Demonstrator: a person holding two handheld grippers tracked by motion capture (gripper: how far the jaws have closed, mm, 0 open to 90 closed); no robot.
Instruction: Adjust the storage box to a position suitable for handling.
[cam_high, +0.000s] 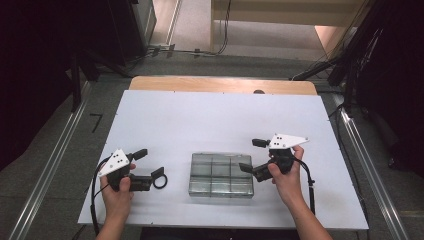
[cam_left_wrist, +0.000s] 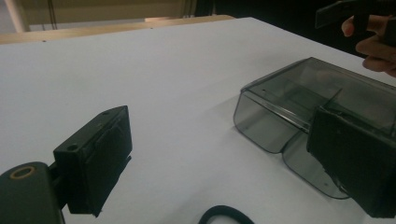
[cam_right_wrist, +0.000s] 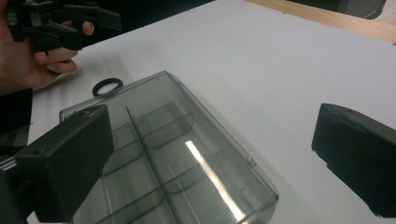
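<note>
A smoky clear plastic box with divided compartments lies flat in the near middle of the white table. Its compartments look empty. A small black ring lies on the table just left of the box. My left gripper stands open beside the ring, its jaws pointing toward the box, and the ring sits low between them. My right gripper is open at the box's right edge. Seen along its jaws, the box lies below and the ring beyond it.
The table's far half is bare white surface with a wooden edge behind it. Dark stands and cables line the floor on both sides. The other hand and its gripper show at the top left of the right gripper view.
</note>
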